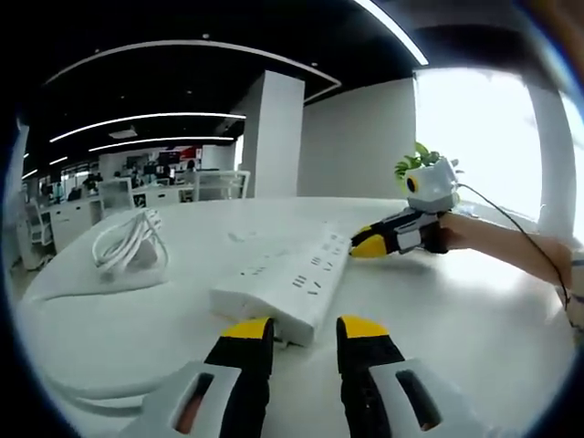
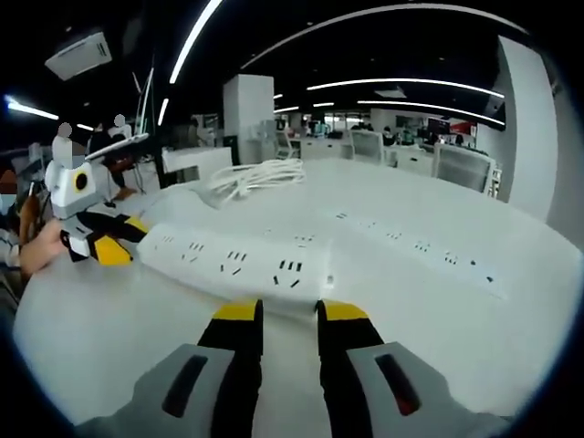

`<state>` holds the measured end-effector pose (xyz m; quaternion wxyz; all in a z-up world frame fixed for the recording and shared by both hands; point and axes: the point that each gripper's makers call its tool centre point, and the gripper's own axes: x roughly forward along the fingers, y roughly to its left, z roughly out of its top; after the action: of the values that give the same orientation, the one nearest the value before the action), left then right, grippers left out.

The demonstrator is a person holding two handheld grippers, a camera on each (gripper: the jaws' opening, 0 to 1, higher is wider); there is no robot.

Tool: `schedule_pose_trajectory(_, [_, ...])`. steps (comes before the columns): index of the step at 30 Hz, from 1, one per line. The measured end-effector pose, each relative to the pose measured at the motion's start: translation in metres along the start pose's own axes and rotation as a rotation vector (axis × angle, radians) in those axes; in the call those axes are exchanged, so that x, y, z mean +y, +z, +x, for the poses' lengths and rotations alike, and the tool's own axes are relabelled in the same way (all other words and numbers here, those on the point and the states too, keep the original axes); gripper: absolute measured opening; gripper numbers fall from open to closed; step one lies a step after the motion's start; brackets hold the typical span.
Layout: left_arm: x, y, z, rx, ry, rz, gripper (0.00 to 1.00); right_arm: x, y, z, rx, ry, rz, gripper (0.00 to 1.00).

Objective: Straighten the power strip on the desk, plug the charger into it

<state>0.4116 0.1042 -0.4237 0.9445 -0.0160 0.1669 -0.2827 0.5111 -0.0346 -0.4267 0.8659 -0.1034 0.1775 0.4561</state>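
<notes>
A white power strip lies flat on the white desk, running away from me towards the right. My left gripper stands open at its near end, yellow tips just short of the strip's edge. My right gripper comes in from the right, held by a hand, with its tips at the strip's far end. In the right gripper view the strip lies crosswise; my right gripper is open against its long side near one end, and the left gripper sits at the other end. A coiled white charger cable lies farther off.
A row of flush sockets is set into the desk beyond the strip. A small potted plant stands behind the right gripper. Office chairs and desks stand past the table's edge.
</notes>
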Motion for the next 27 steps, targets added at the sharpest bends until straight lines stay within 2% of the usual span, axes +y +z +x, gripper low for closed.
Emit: schedule_pose_trajectory(27, [0.004,-0.003,-0.003,0.010,0.038,0.077,0.23,0.012,-0.005,-0.012,-0.019,-0.023,0.009,0.21])
